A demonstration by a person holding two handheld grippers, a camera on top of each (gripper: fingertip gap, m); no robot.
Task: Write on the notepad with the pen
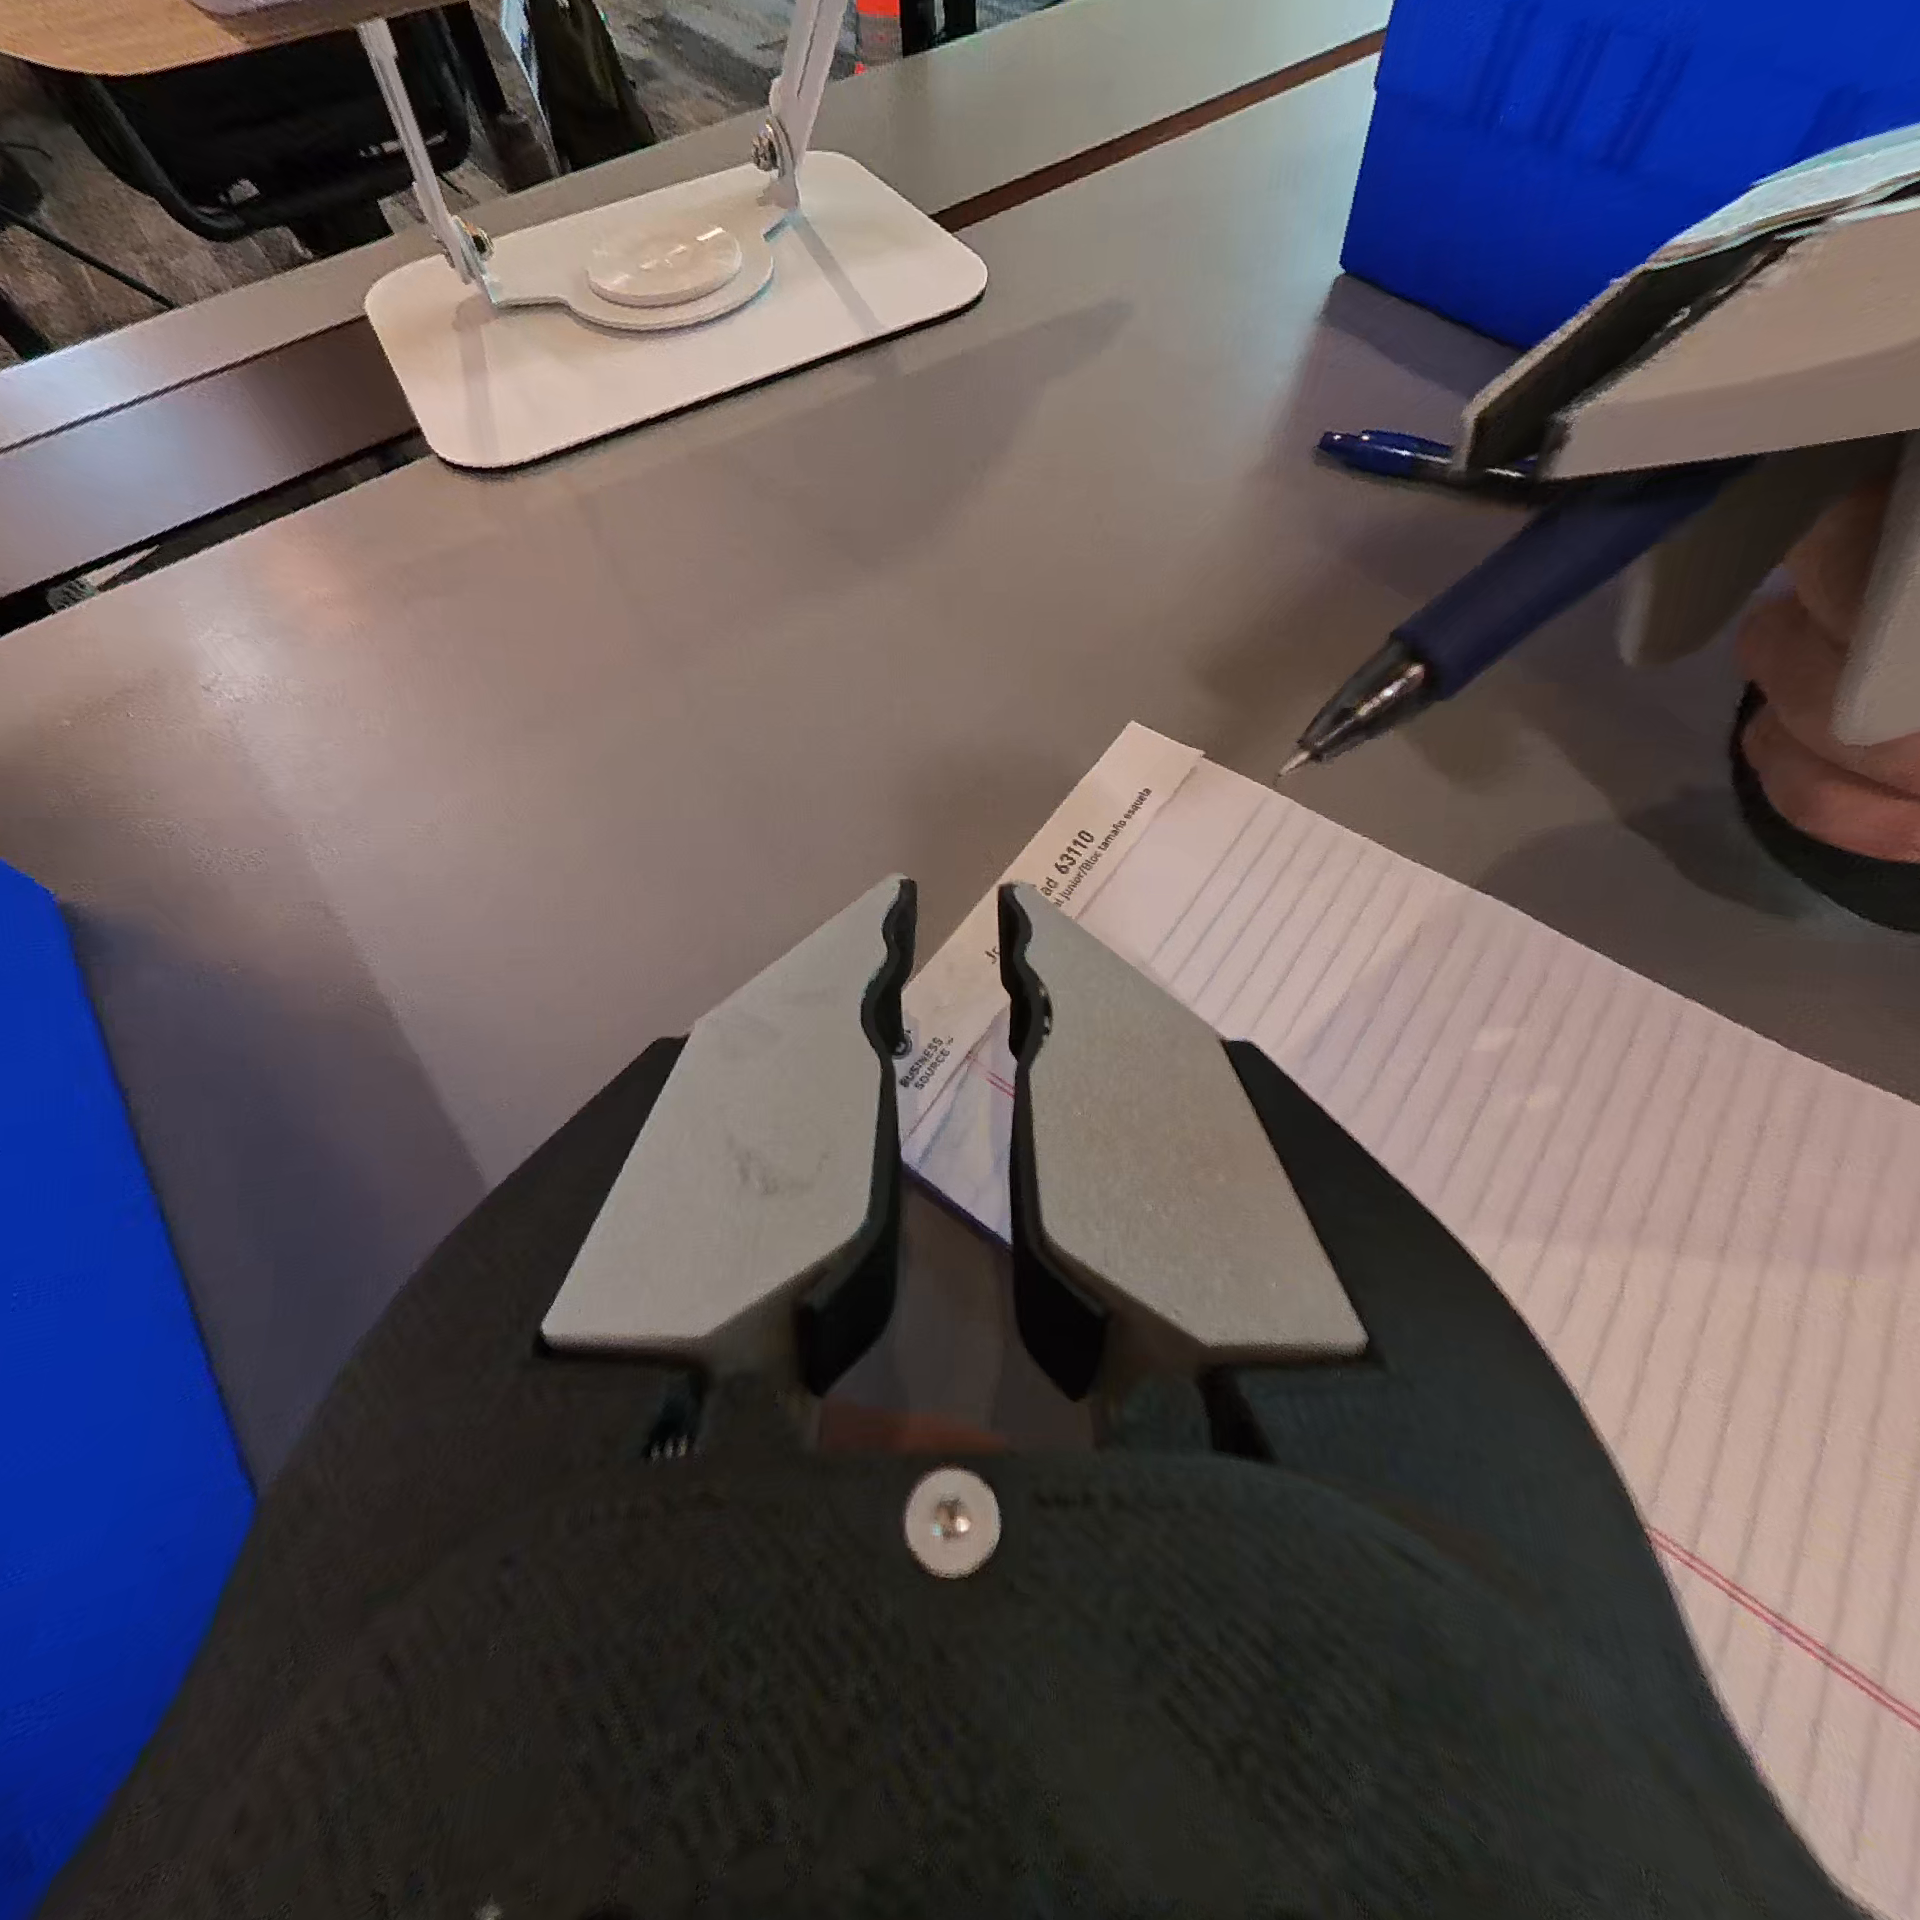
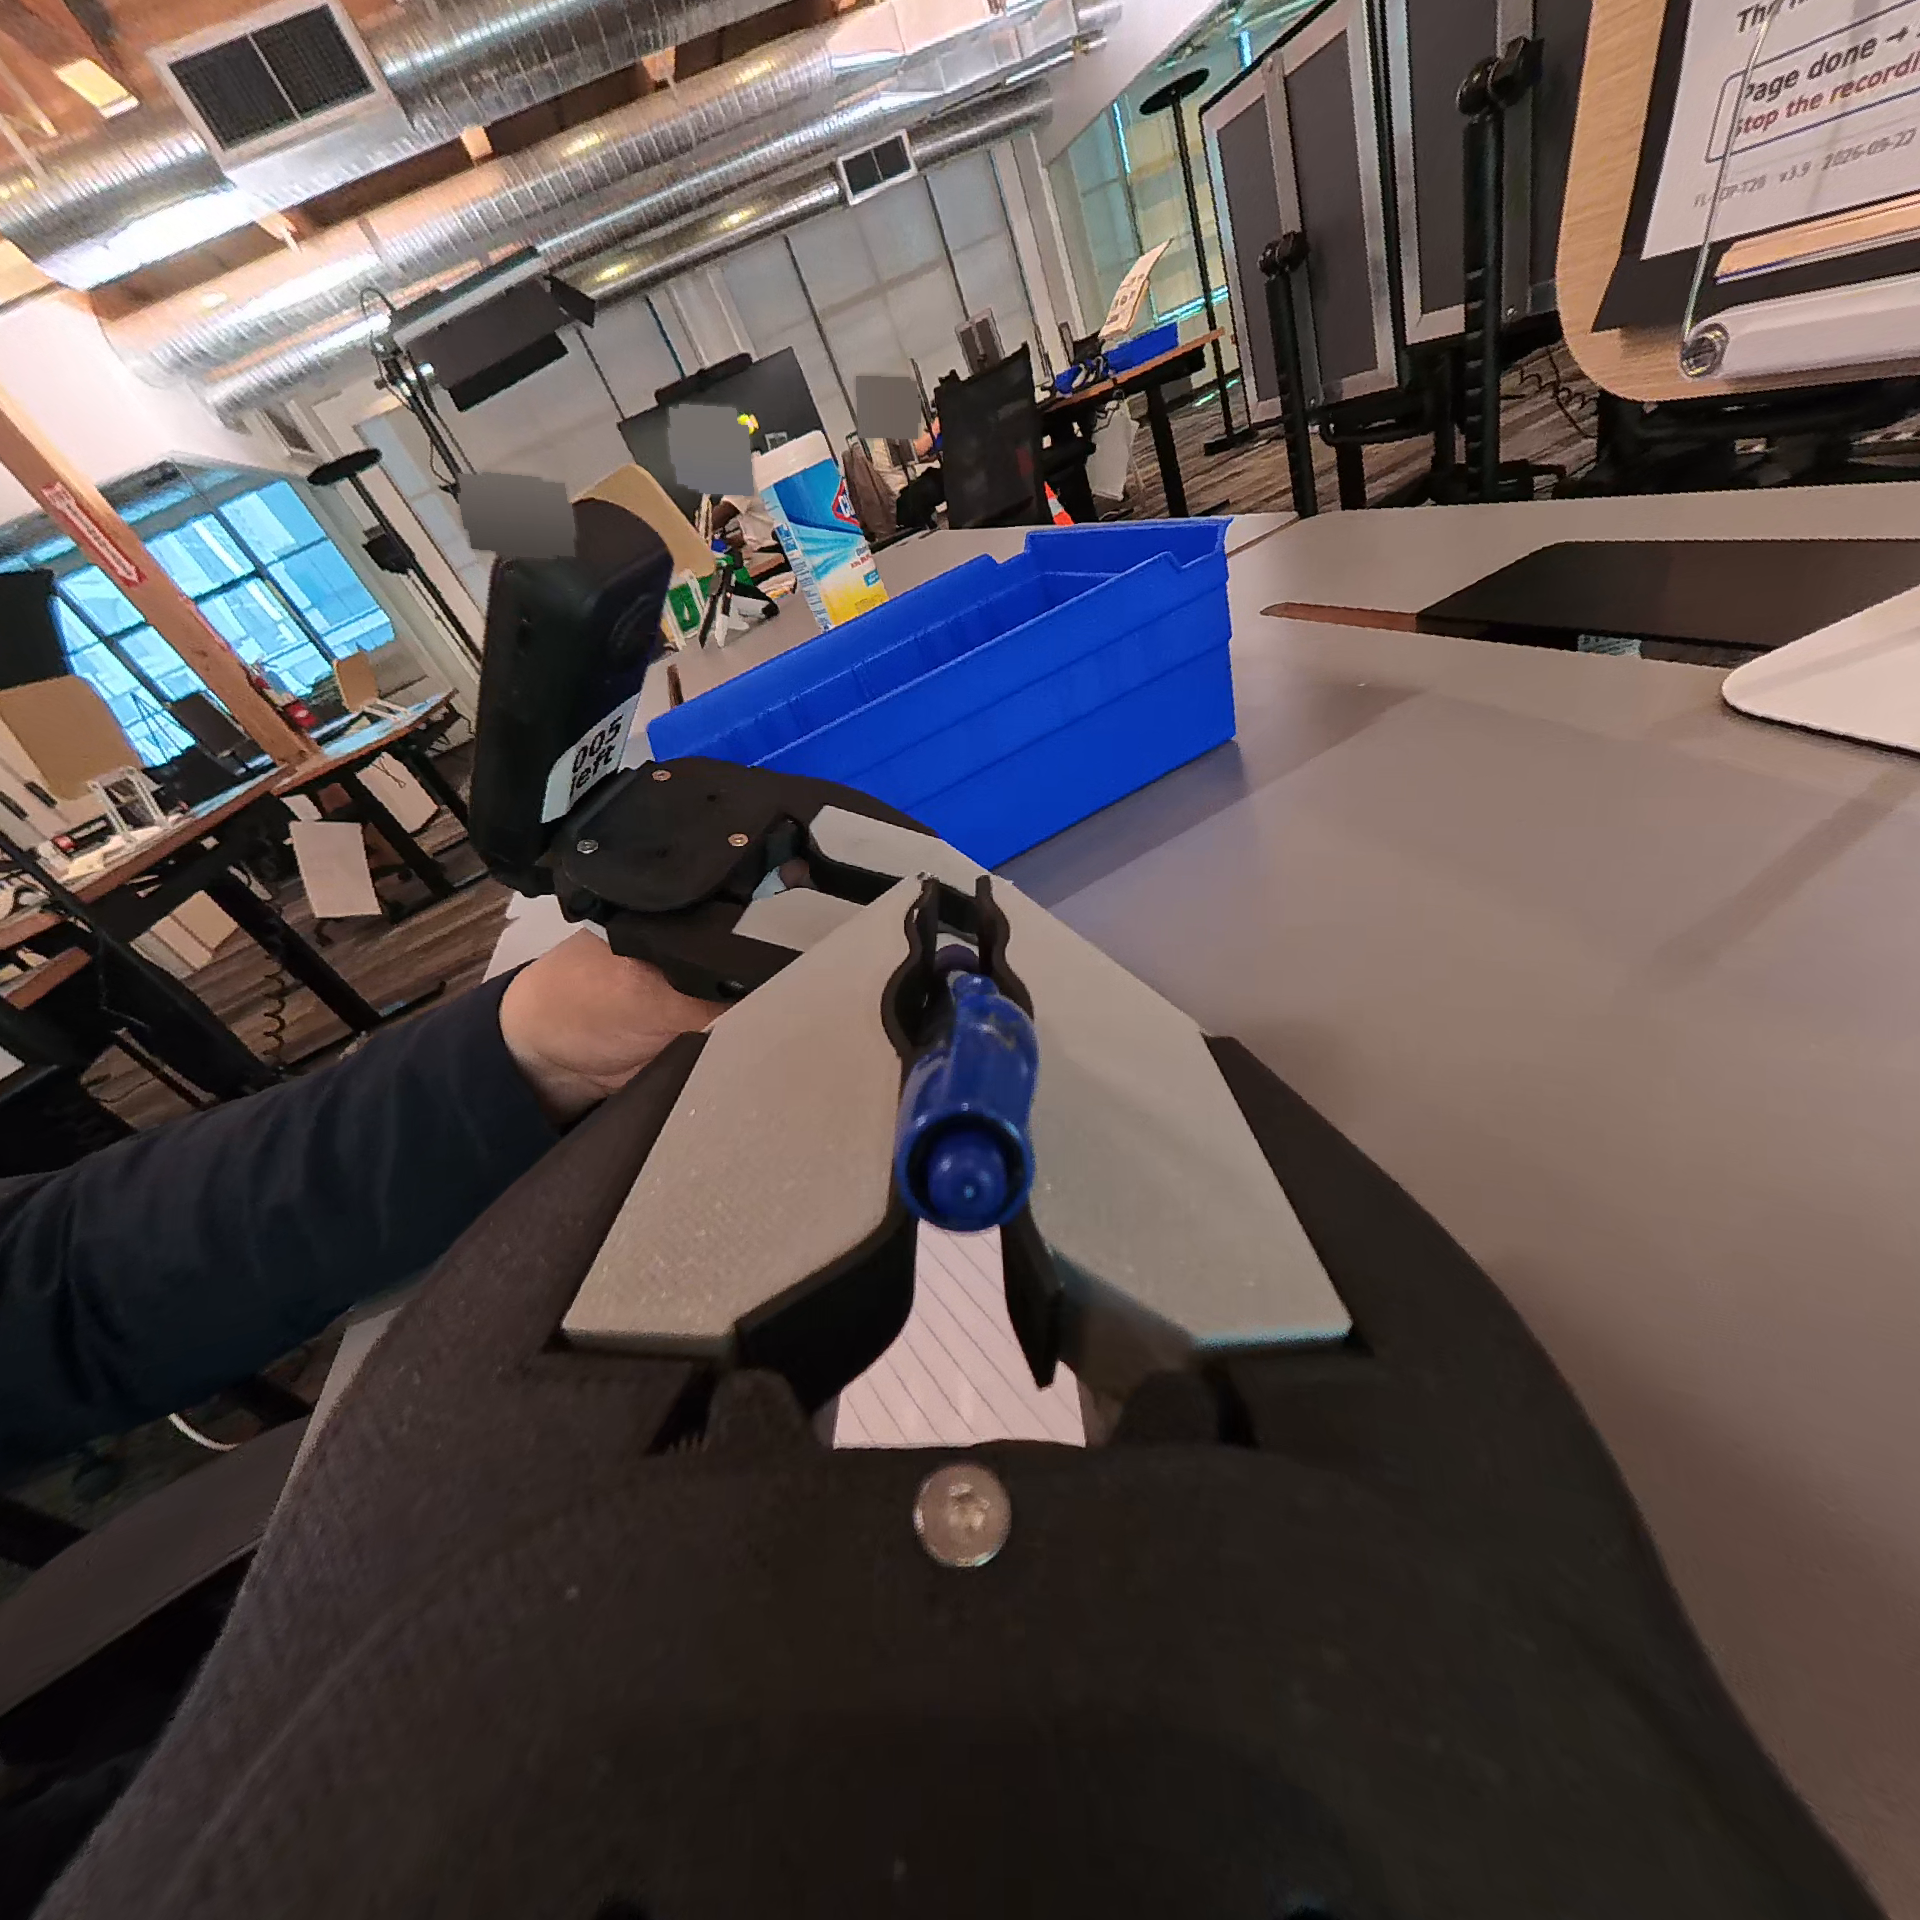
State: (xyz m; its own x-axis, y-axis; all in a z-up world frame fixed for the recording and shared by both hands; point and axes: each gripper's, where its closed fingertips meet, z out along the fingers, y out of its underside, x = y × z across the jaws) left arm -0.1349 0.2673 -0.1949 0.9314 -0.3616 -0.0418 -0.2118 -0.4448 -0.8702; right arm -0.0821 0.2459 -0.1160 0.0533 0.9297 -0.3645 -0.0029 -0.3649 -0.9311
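A white lined notepad (image 1: 1507, 1195) lies on the grey table (image 1: 623, 727). My left gripper (image 1: 958, 904) sits over the pad's top left corner, its jaws a narrow gap apart with nothing between them. My right gripper (image 1: 1496, 457) comes in from the upper right, shut on a blue pen (image 1: 1538, 592). The pen slants down and to the left, its tip just off the pad's top corner and slightly above the table. In the right wrist view the right gripper (image 2: 954, 904) clamps the pen (image 2: 966, 1081), whose rear end faces the camera; the notepad (image 2: 956, 1351) shows beneath.
A white stand base (image 1: 675, 301) stands at the far side. Blue bins stand at the far right (image 1: 1558, 156) and near left (image 1: 83, 1351). A second blue pen-like item (image 1: 1371, 449) lies behind the right fingertips. A hand (image 2: 592, 1018) holds the left gripper's black body (image 2: 655, 842). The grippers' ends are close to 10 cm from one another.
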